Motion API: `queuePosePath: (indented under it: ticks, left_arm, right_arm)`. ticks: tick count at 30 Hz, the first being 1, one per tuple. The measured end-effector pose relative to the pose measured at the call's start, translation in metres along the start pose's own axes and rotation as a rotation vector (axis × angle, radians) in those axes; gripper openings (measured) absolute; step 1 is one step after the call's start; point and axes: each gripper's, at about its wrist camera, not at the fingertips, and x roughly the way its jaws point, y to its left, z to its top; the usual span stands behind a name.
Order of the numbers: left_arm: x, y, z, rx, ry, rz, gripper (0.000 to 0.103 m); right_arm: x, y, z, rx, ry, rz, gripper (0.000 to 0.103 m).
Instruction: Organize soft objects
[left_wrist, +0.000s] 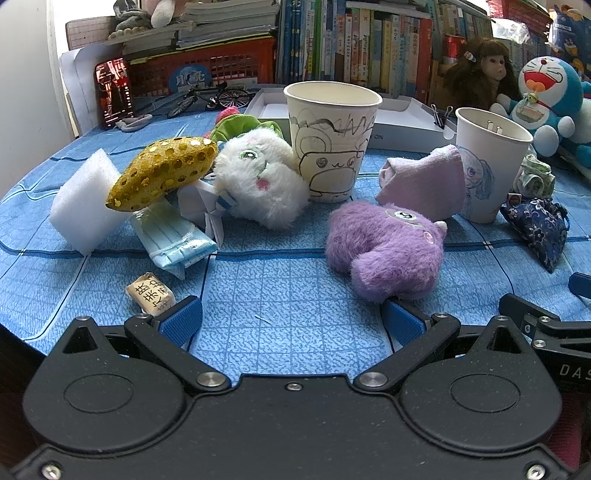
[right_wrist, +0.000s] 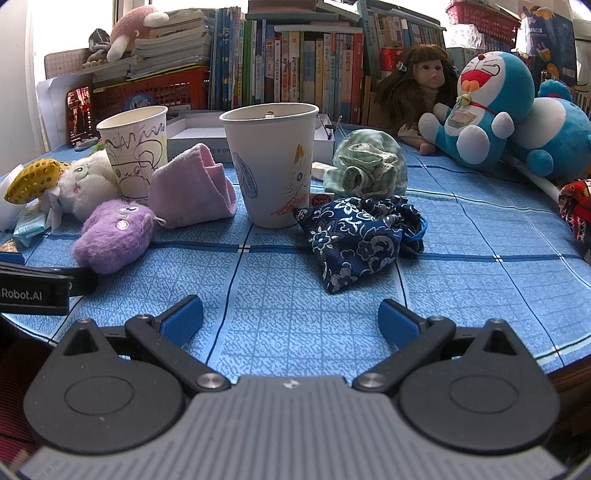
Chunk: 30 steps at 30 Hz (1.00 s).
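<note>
My left gripper (left_wrist: 291, 319) is open above the blue checked cloth, with nothing between its blue pads. Just ahead to its right lies a purple plush (left_wrist: 386, 251), with a pink sock (left_wrist: 424, 182) behind it. A white plush (left_wrist: 264, 181), a gold sequined cushion (left_wrist: 162, 173) and a white foam block (left_wrist: 85, 199) lie to the left. My right gripper (right_wrist: 291, 319) is open and empty too. A navy floral pouch (right_wrist: 354, 236) lies right in front of it, and a green checked cloth bundle (right_wrist: 369, 168) sits behind. The purple plush (right_wrist: 114, 236) and pink sock (right_wrist: 192, 184) lie to the left.
Two drawn-on paper cups (left_wrist: 330, 140) (right_wrist: 271, 162) stand upright mid-table. A packed face mask (left_wrist: 173, 240) and a wrapped sweet (left_wrist: 149, 293) lie at the left. A white box (left_wrist: 406, 110), a doll (right_wrist: 417, 88), blue cat plushies (right_wrist: 484, 107) and bookshelves line the back.
</note>
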Motion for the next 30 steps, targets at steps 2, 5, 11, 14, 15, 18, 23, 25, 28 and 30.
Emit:
queuePosePath:
  ticks: [2,5,11,14,15,18,23,25,28,30]
  left_arm:
    - [0.002,0.002,0.001,0.002,0.000,-0.005,0.103]
    - [0.001,0.002,0.001,0.006,-0.002,-0.011,0.103]
    - [0.001,0.004,-0.001,0.012,-0.011,-0.021,0.103]
    - [0.001,0.004,-0.002,0.017,-0.022,-0.026,0.103]
    - [0.001,0.005,-0.002,0.020,-0.026,-0.029,0.103]
    - [0.001,0.006,-0.002,0.029,-0.031,-0.038,0.103]
    - [-0.003,0.011,0.002,0.015,-0.032,-0.063,0.103]
    - [-0.008,0.013,0.002,0.004,-0.051,-0.074,0.103]
    - [-0.020,0.018,0.001,-0.006,-0.107,-0.074,0.102]
    - [-0.027,0.022,0.003,-0.003,-0.139,-0.072,0.102]
  right_arm:
    - [0.001,0.000,0.001,0.002,0.004,0.000,0.103]
    - [-0.002,0.000,0.000,0.005,-0.004,-0.005,0.103]
    - [-0.003,0.002,-0.003,0.015,-0.025,-0.019,0.103]
    - [-0.003,0.003,-0.004,0.019,-0.038,-0.026,0.103]
    - [-0.003,0.003,-0.005,0.020,-0.042,-0.026,0.103]
    - [-0.004,0.002,-0.005,0.020,-0.048,-0.022,0.103]
    - [-0.009,0.006,-0.003,-0.014,-0.065,0.050,0.103]
    - [-0.012,0.011,-0.003,-0.035,-0.079,0.090,0.103]
    - [-0.016,0.021,-0.002,-0.083,-0.111,0.142,0.103]
    - [-0.019,0.029,-0.002,-0.129,-0.134,0.165,0.103]
